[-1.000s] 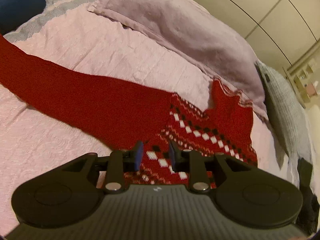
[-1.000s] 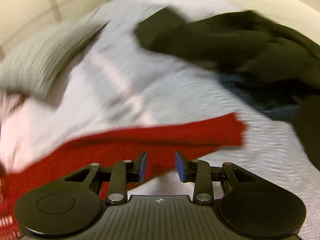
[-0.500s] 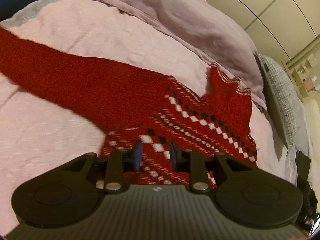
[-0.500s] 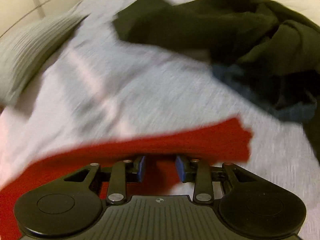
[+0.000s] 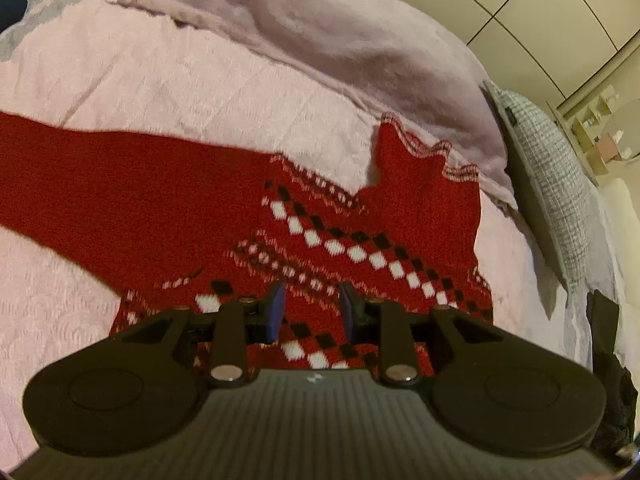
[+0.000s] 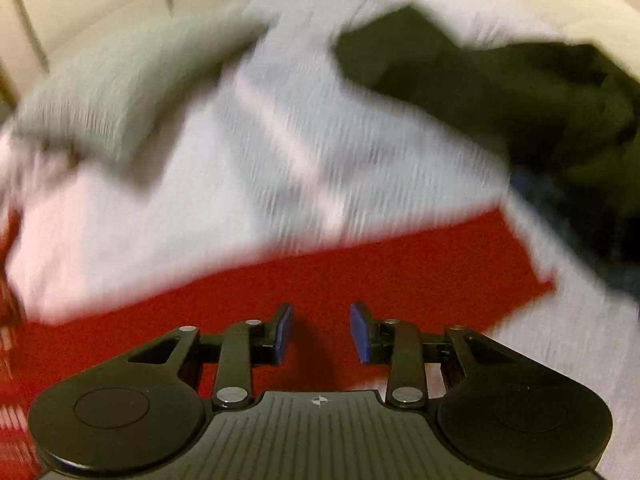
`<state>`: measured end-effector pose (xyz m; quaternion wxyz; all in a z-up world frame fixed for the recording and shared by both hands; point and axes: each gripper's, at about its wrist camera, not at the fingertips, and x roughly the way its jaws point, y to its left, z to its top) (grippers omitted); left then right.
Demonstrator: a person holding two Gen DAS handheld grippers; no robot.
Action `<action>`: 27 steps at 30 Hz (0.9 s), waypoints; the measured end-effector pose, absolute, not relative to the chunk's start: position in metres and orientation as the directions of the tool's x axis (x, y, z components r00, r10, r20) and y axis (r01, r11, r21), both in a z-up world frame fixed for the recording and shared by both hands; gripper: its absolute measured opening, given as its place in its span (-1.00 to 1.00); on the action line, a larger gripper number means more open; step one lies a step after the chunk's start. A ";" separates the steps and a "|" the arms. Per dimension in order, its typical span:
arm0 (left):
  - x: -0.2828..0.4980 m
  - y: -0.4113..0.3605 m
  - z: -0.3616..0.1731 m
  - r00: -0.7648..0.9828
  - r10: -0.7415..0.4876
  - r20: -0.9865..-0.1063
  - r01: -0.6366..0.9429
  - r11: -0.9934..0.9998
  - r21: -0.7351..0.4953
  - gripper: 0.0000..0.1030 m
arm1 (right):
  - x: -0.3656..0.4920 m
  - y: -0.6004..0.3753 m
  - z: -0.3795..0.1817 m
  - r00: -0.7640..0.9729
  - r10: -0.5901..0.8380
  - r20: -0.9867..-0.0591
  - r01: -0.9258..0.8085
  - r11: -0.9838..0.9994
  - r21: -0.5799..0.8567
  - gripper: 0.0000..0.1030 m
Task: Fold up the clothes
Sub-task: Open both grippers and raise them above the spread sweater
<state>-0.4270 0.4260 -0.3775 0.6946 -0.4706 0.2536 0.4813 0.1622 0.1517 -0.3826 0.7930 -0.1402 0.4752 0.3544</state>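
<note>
A red knitted sweater (image 5: 400,208) with black and white diamond bands lies flat on the pink bedspread (image 5: 168,92). One long plain red sleeve (image 5: 120,184) stretches out to the left. My left gripper (image 5: 311,308) hovers over the patterned chest, open, with nothing pinched between its blue pads. In the blurred right wrist view the same red sleeve (image 6: 360,280) runs across to its cuff at the right. My right gripper (image 6: 322,330) hangs open just above the sleeve, a short way in from the cuff.
A mauve blanket (image 5: 360,52) lies bunched beyond the sweater, and a grey checked pillow (image 5: 556,184) rests at the bed's right edge. A heap of dark clothes (image 6: 520,100) sits past the sleeve cuff. Wardrobe doors (image 5: 540,12) stand behind the bed.
My left gripper has travelled further over the sweater's patterned chest and slightly lower. My right gripper has come over the sleeve, which now lies under its fingers. Neither set of jaws has changed.
</note>
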 end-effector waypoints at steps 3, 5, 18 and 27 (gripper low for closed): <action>-0.439 0.416 -0.368 0.414 0.423 -0.806 -0.907 0.120 -0.403 -0.54 | 0.129 0.137 -0.387 0.280 0.403 -0.871 -0.684 0.721 0.114 -0.33; -0.448 0.409 -0.358 0.404 0.421 -0.812 -0.914 0.145 -0.379 -0.54 | 0.112 0.122 -0.370 0.265 0.438 -0.859 -0.650 0.739 0.176 -0.33; -0.566 0.273 -0.243 0.380 0.370 -0.848 -0.876 0.439 -0.201 -0.36 | -0.157 0.051 -0.221 0.175 0.531 -0.829 -0.751 0.616 0.237 0.02; -0.660 0.186 -0.186 0.362 0.374 -0.854 -0.862 0.482 -0.154 -0.18 | -0.296 -0.010 -0.169 0.150 0.506 -0.849 -0.756 0.612 0.232 0.07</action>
